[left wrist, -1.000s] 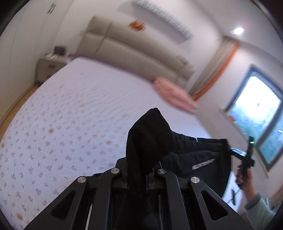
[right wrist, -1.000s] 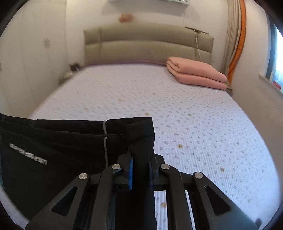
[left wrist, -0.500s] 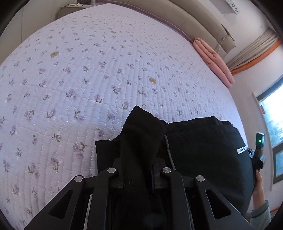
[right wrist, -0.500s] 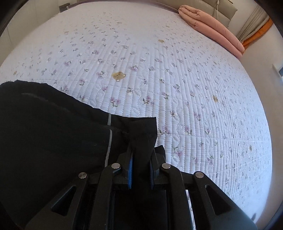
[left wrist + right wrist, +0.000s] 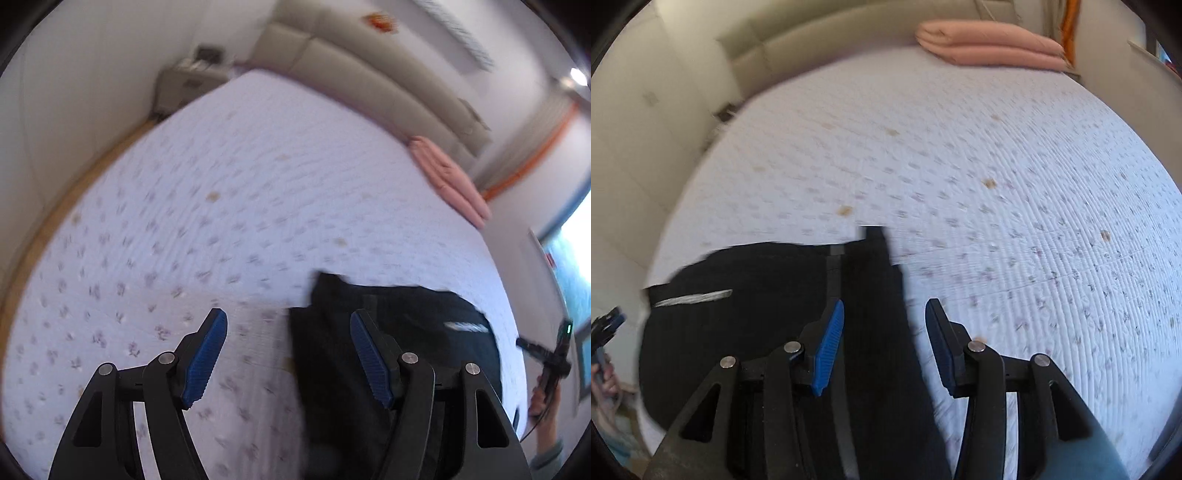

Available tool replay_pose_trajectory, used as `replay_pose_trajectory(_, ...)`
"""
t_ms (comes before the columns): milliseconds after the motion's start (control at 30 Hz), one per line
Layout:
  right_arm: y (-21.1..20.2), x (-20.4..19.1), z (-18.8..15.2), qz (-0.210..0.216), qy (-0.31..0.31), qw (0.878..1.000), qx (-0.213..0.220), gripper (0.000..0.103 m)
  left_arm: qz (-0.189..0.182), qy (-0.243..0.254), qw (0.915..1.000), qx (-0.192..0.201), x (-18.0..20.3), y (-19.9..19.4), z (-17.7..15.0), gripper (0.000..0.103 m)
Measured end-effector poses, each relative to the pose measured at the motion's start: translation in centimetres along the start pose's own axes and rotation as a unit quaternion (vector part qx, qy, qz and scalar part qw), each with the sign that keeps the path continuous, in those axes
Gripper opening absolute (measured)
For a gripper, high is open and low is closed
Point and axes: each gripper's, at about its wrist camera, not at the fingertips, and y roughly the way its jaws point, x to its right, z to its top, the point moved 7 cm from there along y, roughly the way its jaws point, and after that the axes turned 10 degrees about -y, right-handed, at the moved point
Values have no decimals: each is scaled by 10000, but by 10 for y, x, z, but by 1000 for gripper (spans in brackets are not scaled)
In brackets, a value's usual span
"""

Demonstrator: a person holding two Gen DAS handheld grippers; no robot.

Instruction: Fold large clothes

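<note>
A black garment (image 5: 388, 332) with a white logo strip lies flat on the near part of the bed (image 5: 221, 206). It also shows in the right wrist view (image 5: 768, 295). My left gripper (image 5: 288, 332) is open, its jaws wide apart over the garment's left edge, holding nothing. My right gripper (image 5: 884, 321) is open above the garment's right edge, empty. The right gripper shows at the right of the left wrist view (image 5: 550, 354).
A folded pink blanket (image 5: 990, 48) lies at the head of the bed (image 5: 997, 166) by the beige headboard (image 5: 369, 70). A nightstand (image 5: 188, 81) stands at the bed's far left. A window (image 5: 576, 258) is on the right wall.
Both grippers have opened and let go of the black garment, which now lies on the bed. Both have pulled back and tilted up from it.
</note>
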Motion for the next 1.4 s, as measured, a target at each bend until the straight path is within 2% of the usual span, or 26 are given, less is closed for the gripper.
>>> replay_pose_trajectory(133,-45,-55,-3,191,-468,9983,277,51,-417,784,9956,316,82,-41,-39,71)
replay_pose_trajectory(200,-50,-88,-5,344,-609,9972,267,51,-502,1060,9925,344,122,-40,-62,71)
replay_pose_trajectory(300,-37,-124,-15,380,-742,9964,124,51,-434,1447,9885,50,170,-14,-105,71)
replay_pose_trajectory(367,-10,-146,-34,329,-865,9957,-91,51,-292,1646,9856,-240,186,14,-128,71)
replay_pose_trajectory(433,30,-157,-57,194,-890,9944,-527,51,109,1771,9821,-626,188,55,-153,71)
replay_pose_trajectory(467,49,-160,-68,109,-902,9932,-730,54,233,1760,9808,-806,182,72,-163,71)
replay_pose_trajectory(533,72,-162,-80,-39,-1049,9910,-836,54,361,1523,9820,-1058,168,98,-175,71)
replay_pose_trajectory(633,84,-159,-86,-1,-862,9935,-741,55,342,1280,9850,-1107,159,108,-176,72)
replay_pose_trajectory(800,81,-164,-88,-96,-1062,9924,-607,54,488,1378,9844,-975,163,102,-180,72)
replay_pose_trajectory(900,69,-167,-85,53,-1144,9915,-610,55,338,1406,9854,-897,171,89,-174,72)
replay_pose_trajectory(967,54,-166,-74,289,-1023,9929,-533,55,213,1430,9866,-762,177,74,-164,72)
replay_pose_trajectory(1033,35,-165,-51,360,-960,9946,-159,55,78,1460,9880,-493,188,58,-150,72)
replay_pose_trajectory(1133,30,-169,-15,78,-988,9950,117,55,42,1340,9902,-386,194,62,-125,72)
replay_pose_trajectory(1200,49,-175,4,141,-932,9956,1,55,90,1029,9929,-582,187,80,-114,72)
replay_pose_trajectory(1267,78,-169,11,-59,-843,9959,-335,55,178,689,9938,-854,164,107,-102,72)
replay_pose_trajectory(1300,98,-164,8,-76,-736,9957,-550,55,210,625,9939,-887,157,114,-103,72)
replay_pose_trajectory(1400,135,-155,-1,263,-344,9945,-952,62,276,679,9938,-839,145,126,-106,74)
